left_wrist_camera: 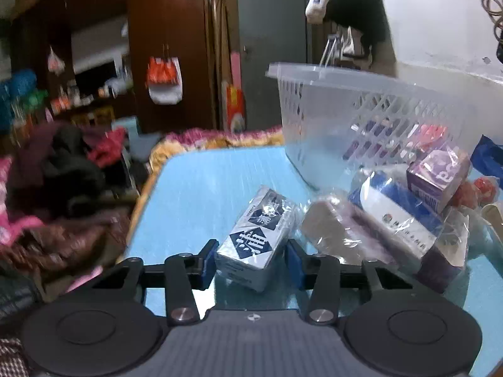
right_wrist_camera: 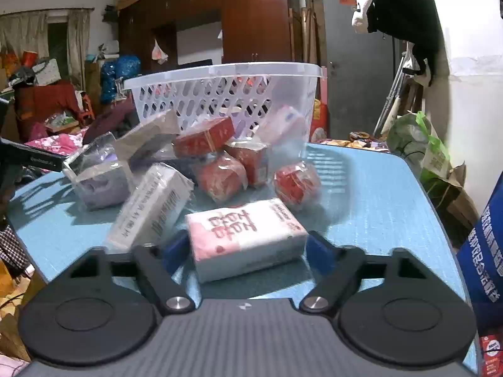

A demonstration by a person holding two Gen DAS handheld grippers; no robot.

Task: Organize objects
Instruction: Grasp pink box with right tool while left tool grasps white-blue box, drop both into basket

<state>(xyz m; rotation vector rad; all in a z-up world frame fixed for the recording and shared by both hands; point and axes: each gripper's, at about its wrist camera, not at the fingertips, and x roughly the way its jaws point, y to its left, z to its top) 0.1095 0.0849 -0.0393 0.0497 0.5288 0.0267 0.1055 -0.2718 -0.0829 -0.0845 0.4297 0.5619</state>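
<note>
In the left wrist view, my left gripper [left_wrist_camera: 251, 262] straddles a blue-and-white tissue pack [left_wrist_camera: 256, 242] lying on the blue table [left_wrist_camera: 201, 188]; both pads are beside its sides with small gaps. In the right wrist view, my right gripper [right_wrist_camera: 248, 249] straddles a pink-and-white tissue pack [right_wrist_camera: 245, 235]; the jaws stand wide with a gap on the right side. A clear plastic basket [left_wrist_camera: 361, 110] stands at the back and also shows in the right wrist view [right_wrist_camera: 226, 94], with some packs inside.
Several wrapped packs lie on the table: a blue-white one [left_wrist_camera: 396, 216], a purple box [left_wrist_camera: 437, 172], red packs [right_wrist_camera: 220, 176], a grey-white pack [right_wrist_camera: 151, 207] and a purple pack [right_wrist_camera: 100, 182]. A blue bag [right_wrist_camera: 484, 245] hangs at the right. Clothes [left_wrist_camera: 63, 172] pile left of the table.
</note>
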